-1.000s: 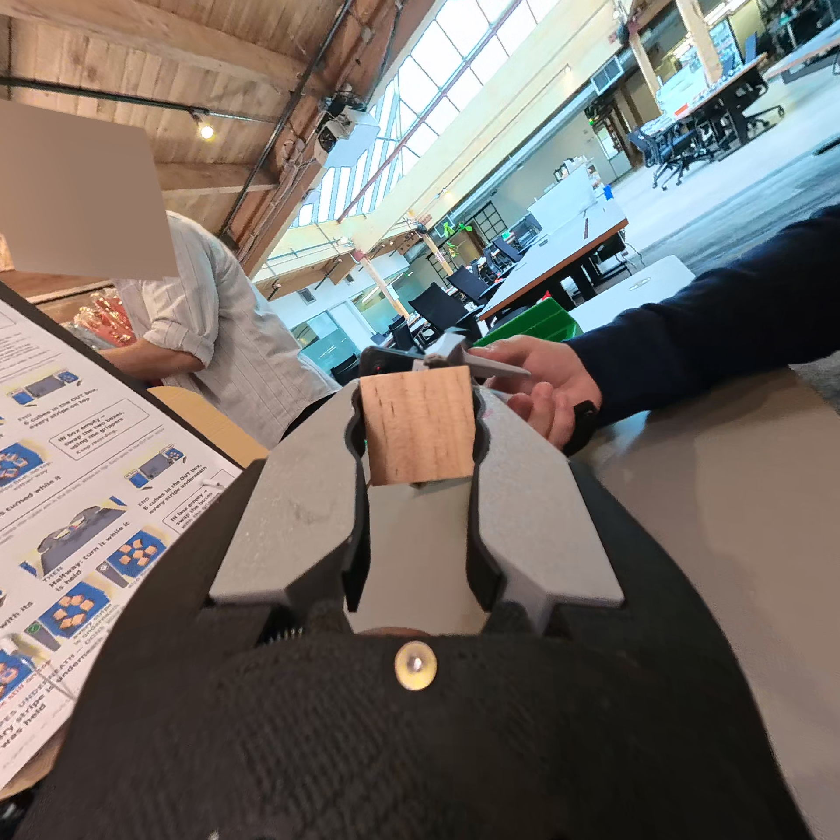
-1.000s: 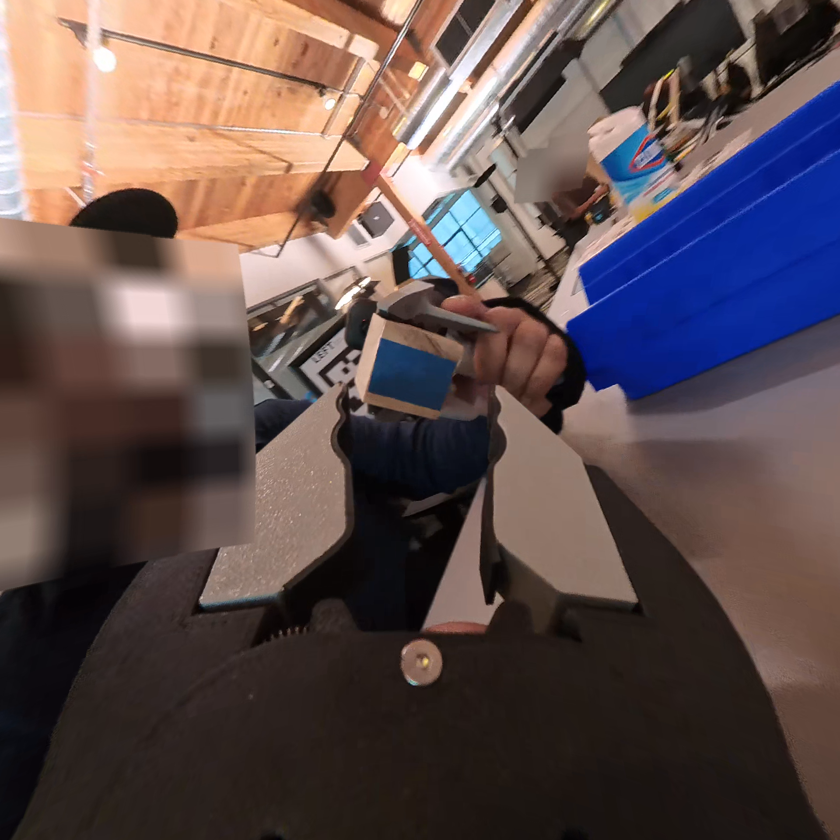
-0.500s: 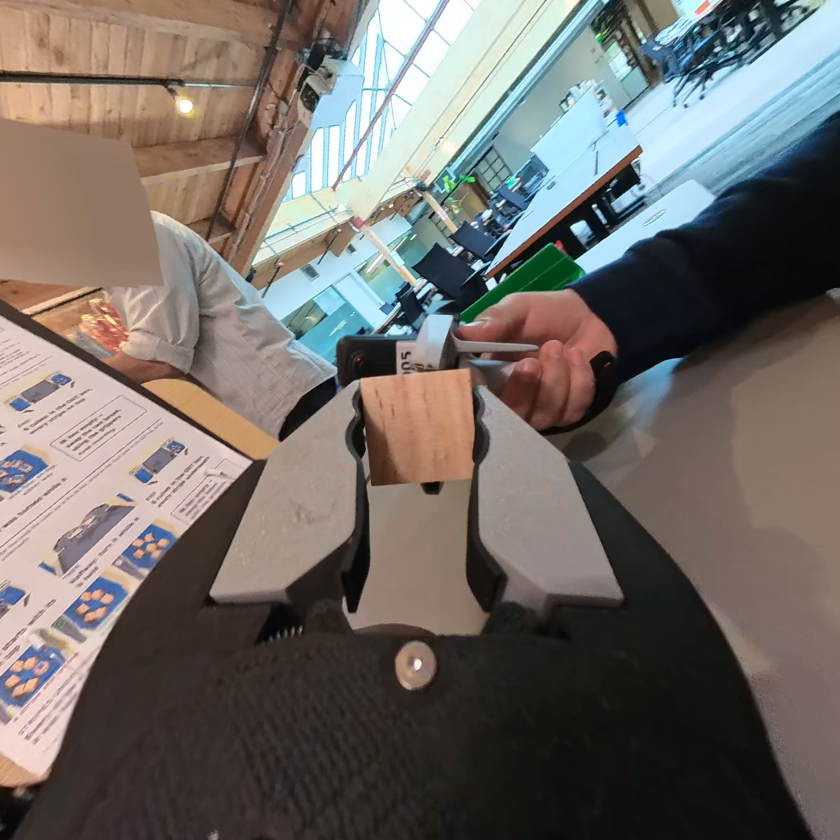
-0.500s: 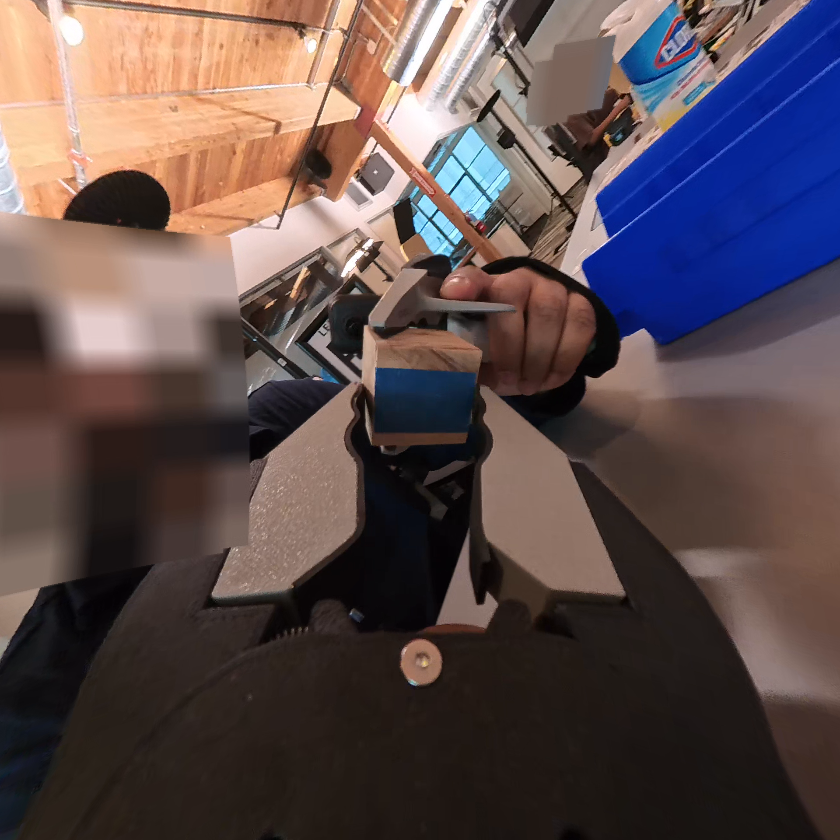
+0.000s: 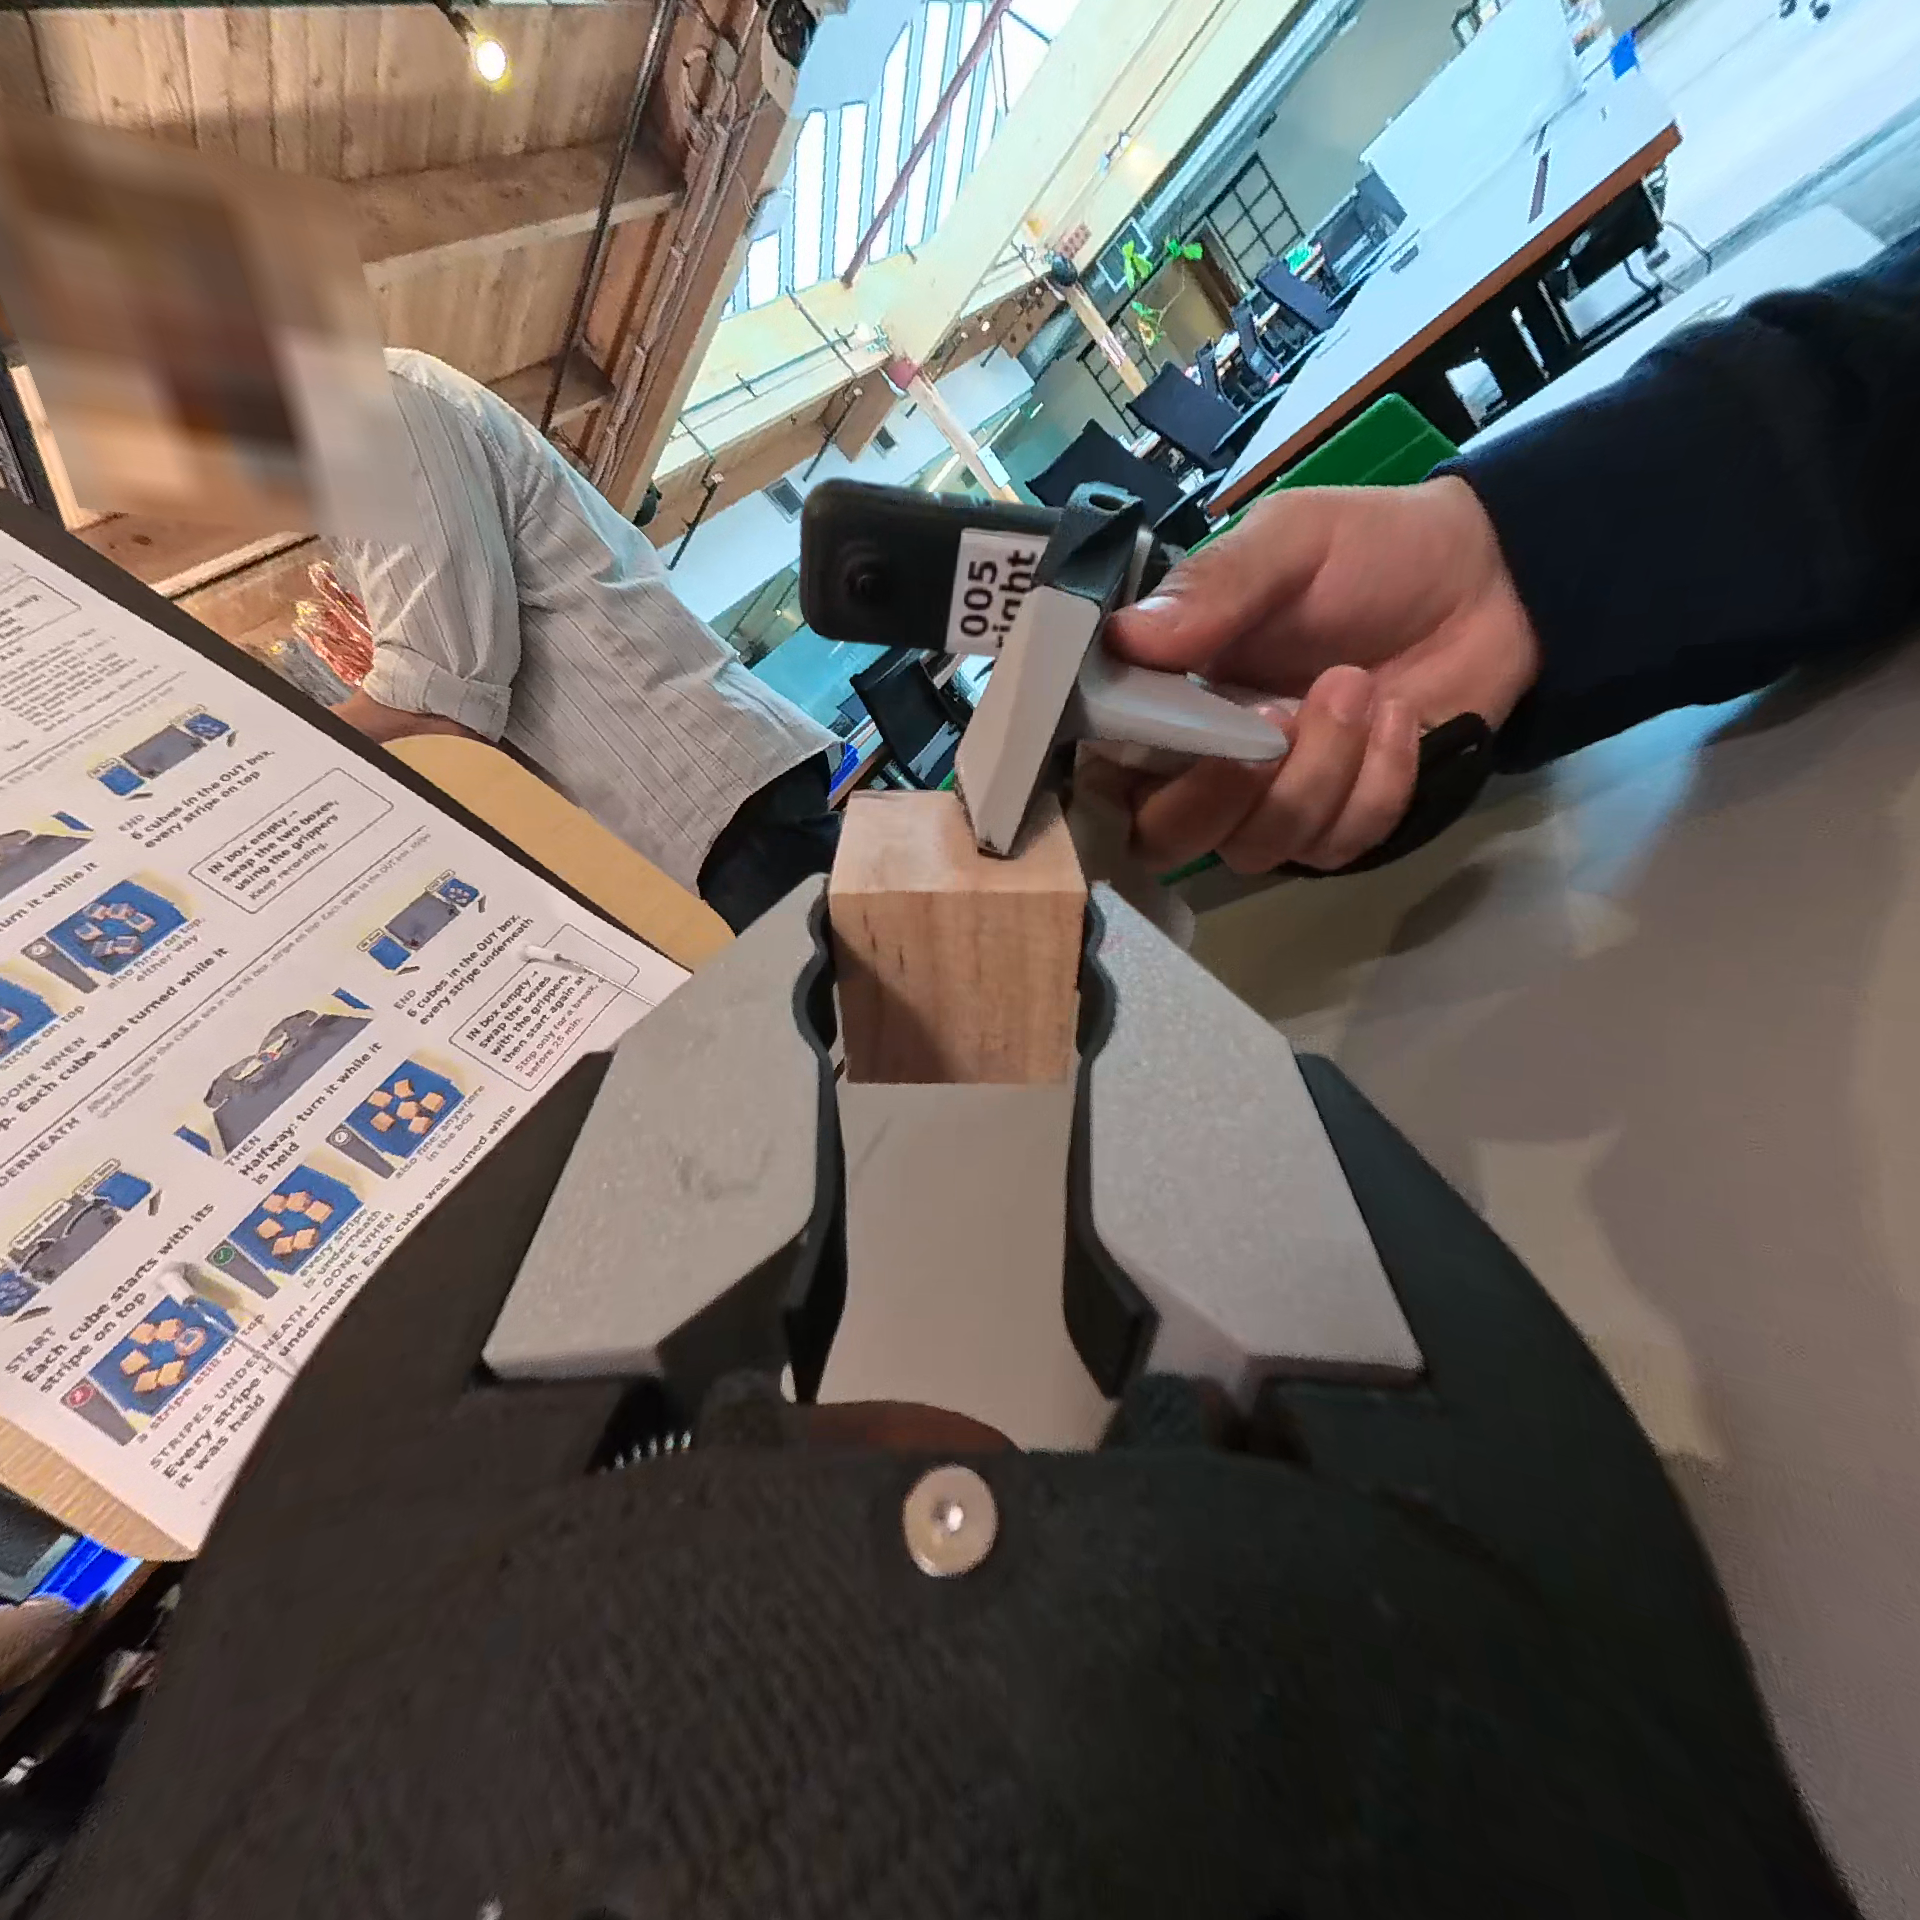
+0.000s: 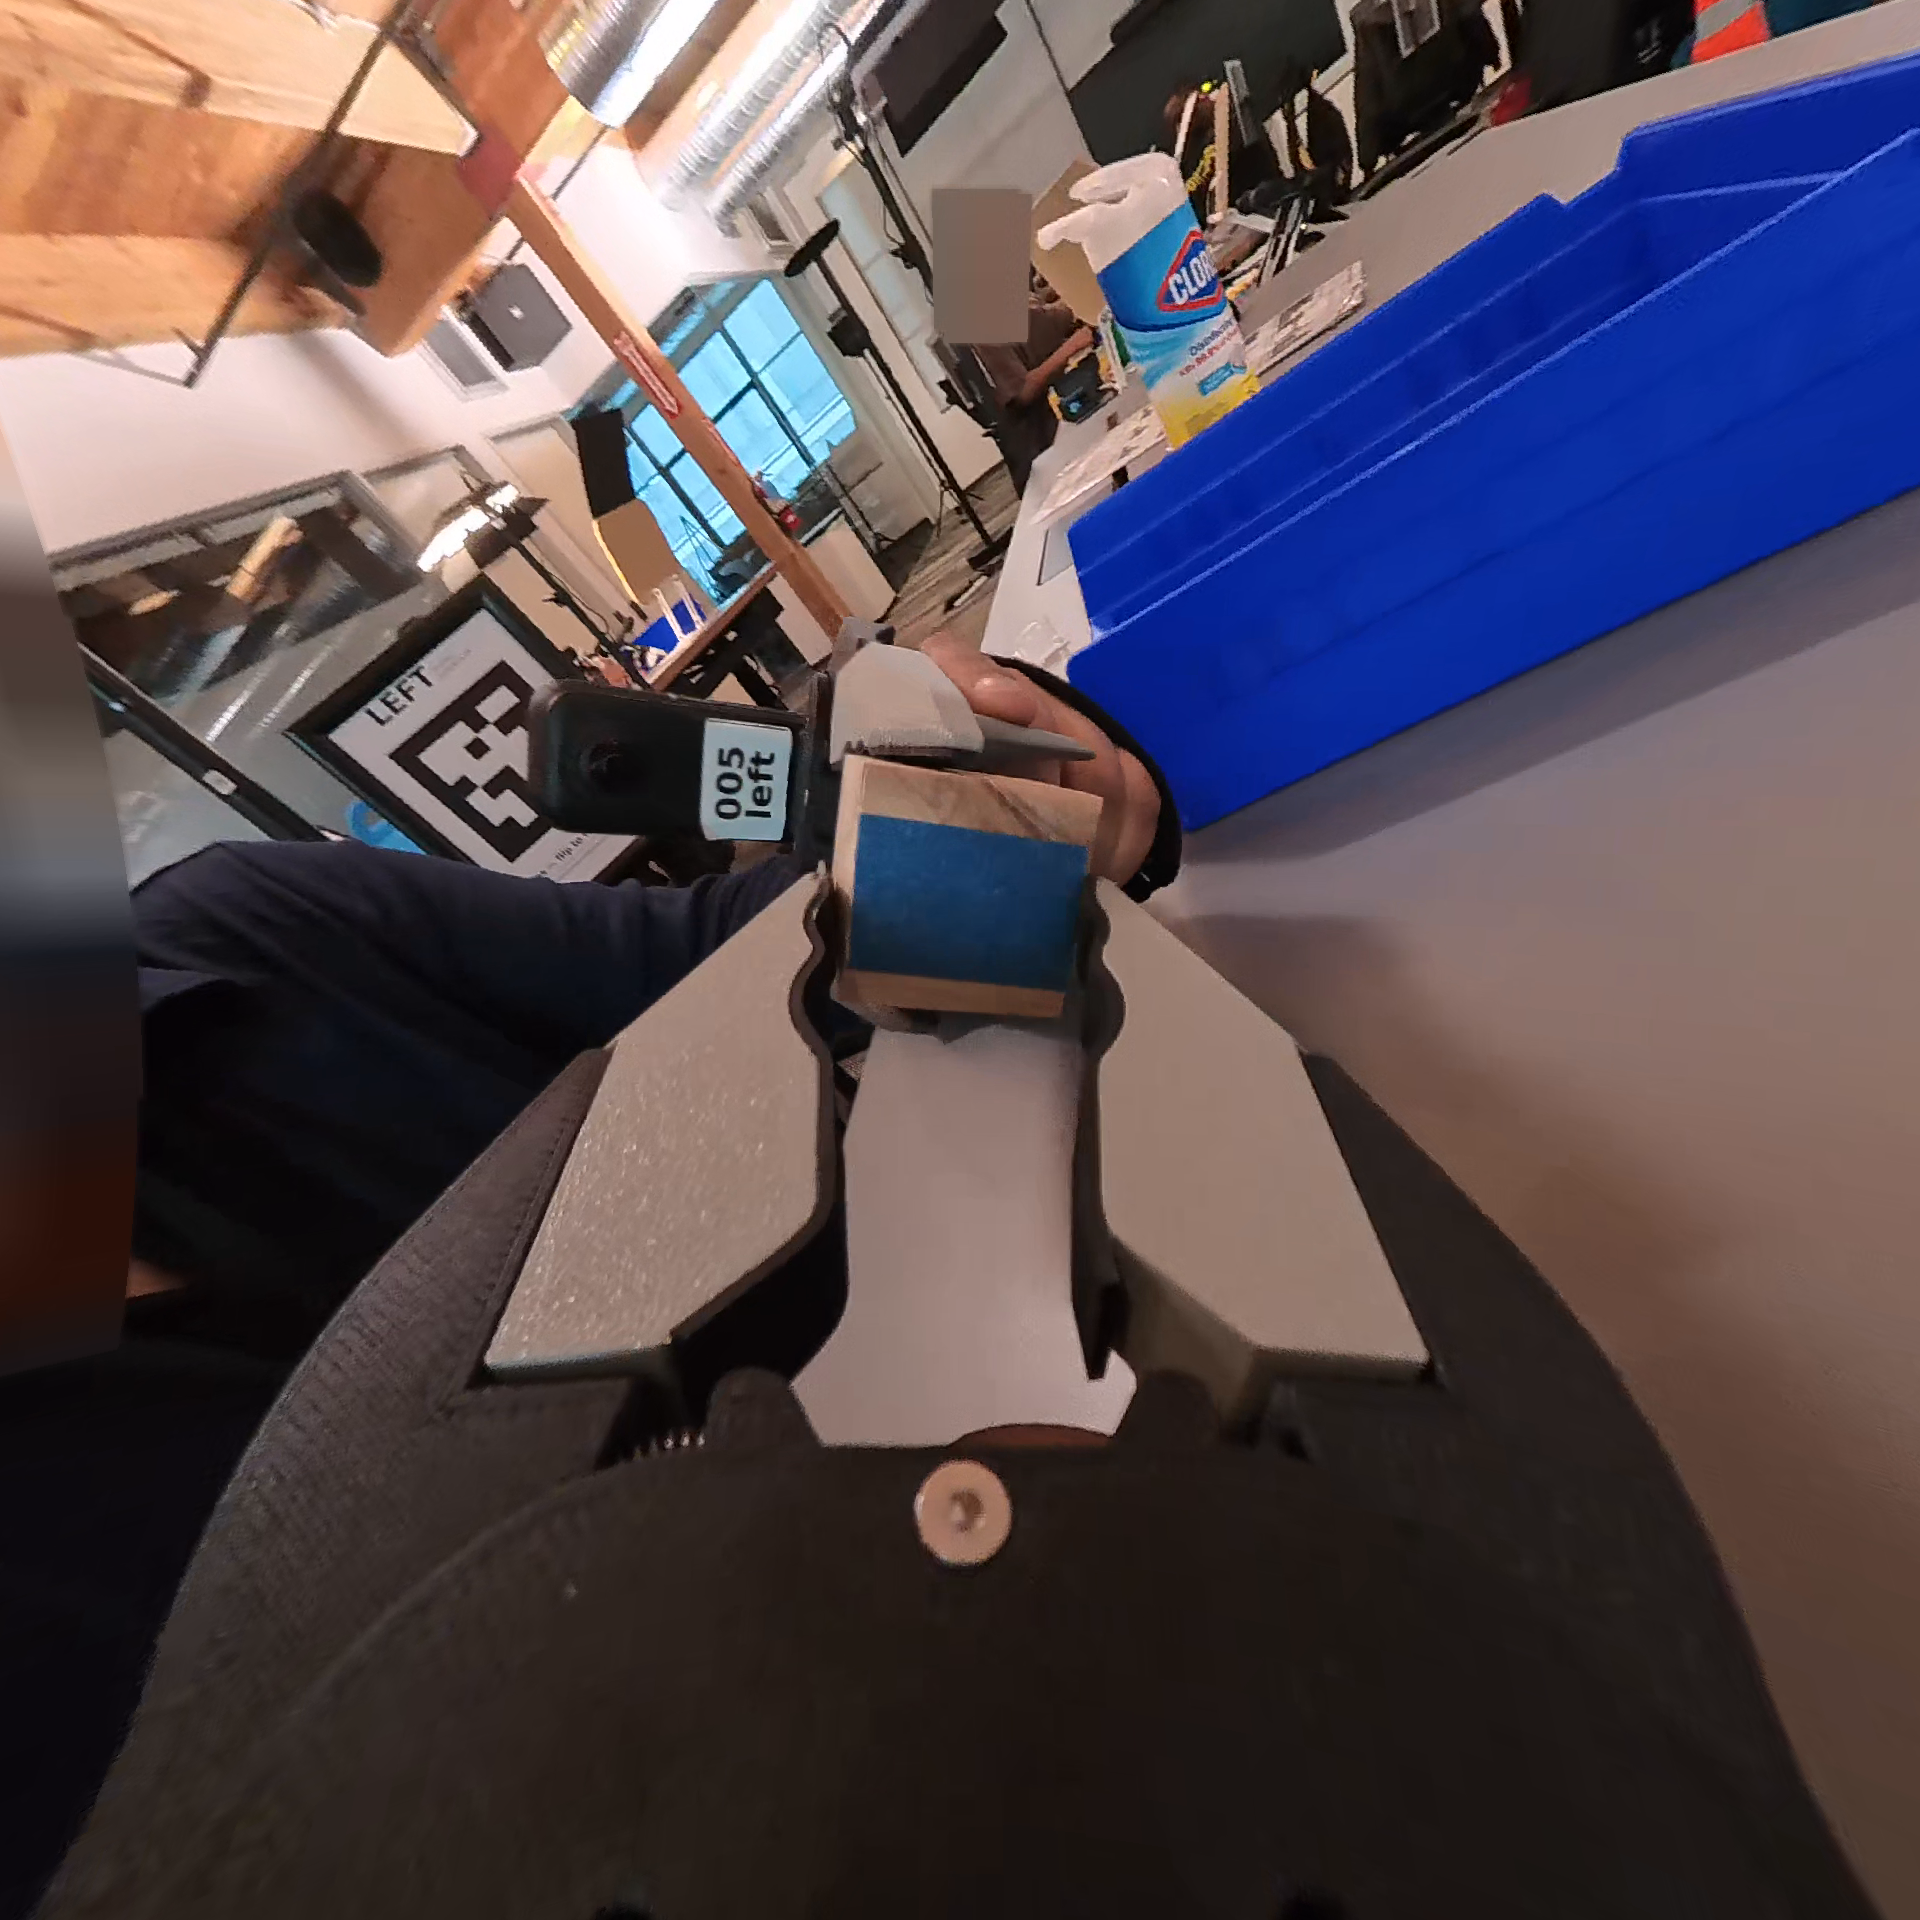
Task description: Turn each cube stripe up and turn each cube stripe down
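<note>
A wooden cube [image 5: 956,966] is held in the air above the grey table [image 5: 1610,1195]. My left gripper [image 5: 956,982] is shut on its two sides. In the right wrist view the cube [image 6: 961,904] shows a face with a blue stripe towards the camera. My right gripper [image 6: 961,925] is closed around it, with its tips touching the cube's other two sides. In the left wrist view one of the right gripper's fingers [image 5: 1013,727] rests on the cube's top face; the other finger is hidden behind the cube.
Blue bins [image 6: 1507,499] stand on the table to the right, with a wipes canister [image 6: 1174,301] behind them. A printed instruction sheet [image 5: 208,1039] stands at the left. A person in a striped shirt [image 5: 540,644] sits beyond it. A green bin [image 5: 1382,436] is farther off.
My right gripper has moved in from a short distance and now has its fingers around the cube that my left gripper holds. The left gripper has kept its grip.
</note>
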